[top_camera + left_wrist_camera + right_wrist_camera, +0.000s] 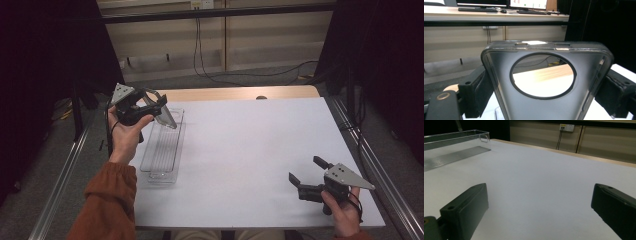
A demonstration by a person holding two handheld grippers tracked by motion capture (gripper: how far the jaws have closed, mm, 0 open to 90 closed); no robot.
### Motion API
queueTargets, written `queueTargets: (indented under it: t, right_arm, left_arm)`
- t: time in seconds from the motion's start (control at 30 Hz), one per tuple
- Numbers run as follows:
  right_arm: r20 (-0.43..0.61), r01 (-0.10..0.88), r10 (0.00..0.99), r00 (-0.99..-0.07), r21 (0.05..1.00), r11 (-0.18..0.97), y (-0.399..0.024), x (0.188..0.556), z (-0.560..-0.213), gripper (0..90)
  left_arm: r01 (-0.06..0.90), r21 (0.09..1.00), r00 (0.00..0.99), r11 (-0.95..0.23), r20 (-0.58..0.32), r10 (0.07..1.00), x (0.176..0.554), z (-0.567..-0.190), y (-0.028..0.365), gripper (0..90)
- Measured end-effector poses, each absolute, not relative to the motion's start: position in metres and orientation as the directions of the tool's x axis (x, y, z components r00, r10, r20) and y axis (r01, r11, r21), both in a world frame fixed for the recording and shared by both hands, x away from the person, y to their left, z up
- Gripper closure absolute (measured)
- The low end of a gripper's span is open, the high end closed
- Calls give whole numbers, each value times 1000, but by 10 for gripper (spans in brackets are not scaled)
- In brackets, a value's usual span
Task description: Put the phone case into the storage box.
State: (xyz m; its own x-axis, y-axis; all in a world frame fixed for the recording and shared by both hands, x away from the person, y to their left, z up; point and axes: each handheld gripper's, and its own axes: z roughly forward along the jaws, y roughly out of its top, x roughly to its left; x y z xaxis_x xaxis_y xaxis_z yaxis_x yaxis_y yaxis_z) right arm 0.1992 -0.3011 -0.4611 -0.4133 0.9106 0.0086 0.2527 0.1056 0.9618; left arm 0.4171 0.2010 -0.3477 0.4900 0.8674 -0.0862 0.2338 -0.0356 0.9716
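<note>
Table (pixel 250 150): flat white matte top, light wood strip along the far edge. Nothing snags on it, but nothing grips either.

Tray (pixel 162 150): long, narrow, clear plastic, ribbed floor, low walls, a small loop handle at the end. It lies along the table's left edge, long side running near to far. In the right gripper view, the tray (pixel 454 145) sits far left.

Case (pixel 167 116): smoky translucent phone case, soft-looking, rounded corners, big round camera cutout, button bumps on the rim. We hold it in the air over the tray's far end, tilted, clear of the tray as far as we can tell.

Left gripper (pixel 150 105): jaws clamped on the case's two long sides. In the left gripper view, the case (pixel 499 82) spans the whole gap between the pads (pixel 477 96).

Right gripper (pixel 307 177): near the table's near-right corner, jaws wide apart, holding nothing, well apart from the tray.

We judge the step is lowering the case into the tray. To do it well:
- line its long axis up with the tray, since the tray is narrow
- level it before lowering
- squeeze lightly; the shell likely flexes and could spring out
- release only once it's on the ribs
- the tray is light, so the right gripper could steady it
</note>
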Motion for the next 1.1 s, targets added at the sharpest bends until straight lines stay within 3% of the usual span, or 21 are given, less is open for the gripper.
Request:
queueTargets:
  t: [1.1]
  right_arm:
    - [-1,251,901,-434,960,122,-299,199,-462,6]
  left_arm:
    - [266,957,461,-113,-23,887,457,-388,177,120]
